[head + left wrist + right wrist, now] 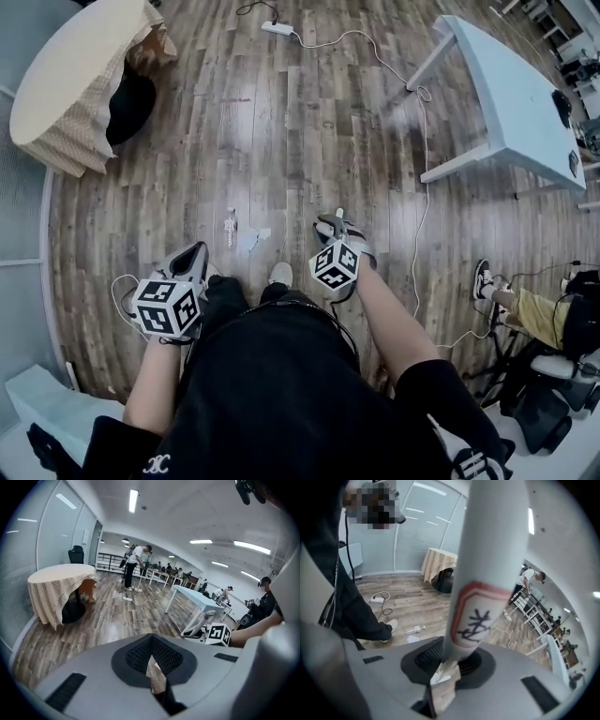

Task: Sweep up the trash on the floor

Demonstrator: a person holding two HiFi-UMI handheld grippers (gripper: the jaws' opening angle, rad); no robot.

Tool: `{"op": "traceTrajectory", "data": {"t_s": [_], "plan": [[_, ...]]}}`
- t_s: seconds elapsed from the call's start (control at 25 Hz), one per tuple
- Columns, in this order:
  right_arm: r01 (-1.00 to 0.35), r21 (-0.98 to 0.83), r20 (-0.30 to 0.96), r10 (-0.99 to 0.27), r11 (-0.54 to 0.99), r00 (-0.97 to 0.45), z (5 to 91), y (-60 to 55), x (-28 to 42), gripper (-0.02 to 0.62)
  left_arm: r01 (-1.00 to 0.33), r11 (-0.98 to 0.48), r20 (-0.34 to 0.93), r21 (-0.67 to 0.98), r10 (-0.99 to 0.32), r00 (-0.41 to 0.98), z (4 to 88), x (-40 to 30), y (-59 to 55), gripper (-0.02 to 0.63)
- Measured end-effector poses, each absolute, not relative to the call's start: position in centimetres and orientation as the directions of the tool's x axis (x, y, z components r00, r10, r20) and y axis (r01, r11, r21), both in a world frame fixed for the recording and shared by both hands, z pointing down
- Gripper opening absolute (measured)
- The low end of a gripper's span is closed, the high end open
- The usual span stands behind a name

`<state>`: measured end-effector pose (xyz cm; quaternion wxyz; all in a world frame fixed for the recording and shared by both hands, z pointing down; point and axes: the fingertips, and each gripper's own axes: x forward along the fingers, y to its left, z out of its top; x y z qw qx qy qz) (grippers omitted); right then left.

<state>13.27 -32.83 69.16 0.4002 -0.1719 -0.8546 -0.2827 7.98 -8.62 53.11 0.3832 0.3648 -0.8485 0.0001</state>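
Two trash scraps [232, 228] lie at nine o'clock of our right fingers [525, 686], clamped on the white handle [487, 573]; left fingers [93, 667] closed, empty.

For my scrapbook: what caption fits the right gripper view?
Right gripper clamps a white handle; trash lies on the floor.

At upper left I see a round table [56, 89] draped in a checked cloth, its black base [131, 105] showing beneath. A white power strip [277, 28] lies at the top, its cable [425, 159] trailing down past a white table [511, 94]. A seated person's sneaker [482, 278] shows at right.
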Motion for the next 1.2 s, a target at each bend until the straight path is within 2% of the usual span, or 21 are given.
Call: {"op": "traceTrajectory", "data": {"t_s": [0.28, 0.68, 0.92, 1.2], "plan": [[0.487, 0.241, 0.719, 0.183, 0.840, -0.671, 65.7, -27.6, 10.3, 0.077, -0.621, 0.728, 0.635, 0.291, -0.632, -0.444, 53.2, 7.4, -8.4, -0.005], [0.517, 0.182, 0.649, 0.293, 0.836, -0.702, 62.3, -21.6, 8.1, 0.077, -0.583, 0.759, 0.614, 0.291, -0.615, -0.495, 52.7, 7.0, -5.5, -0.005], [0.480, 0.186, 0.532, 0.323, 0.858, -0.783, 55.0, -20.3, 5.1, 0.075, -0.570, 0.755, 0.592, 0.324, -0.632, -0.500, 53.1, 6.6, -5.8, -0.005], [0.397, 0.147, 0.367, 0.323, 0.906, -0.873, 45.3, -20.5, 3.2, 0.067, -0.651, 0.713, 0.502, 0.260, -0.676, -0.540, 49.0, 4.4, -9.1, -0.005]]}}
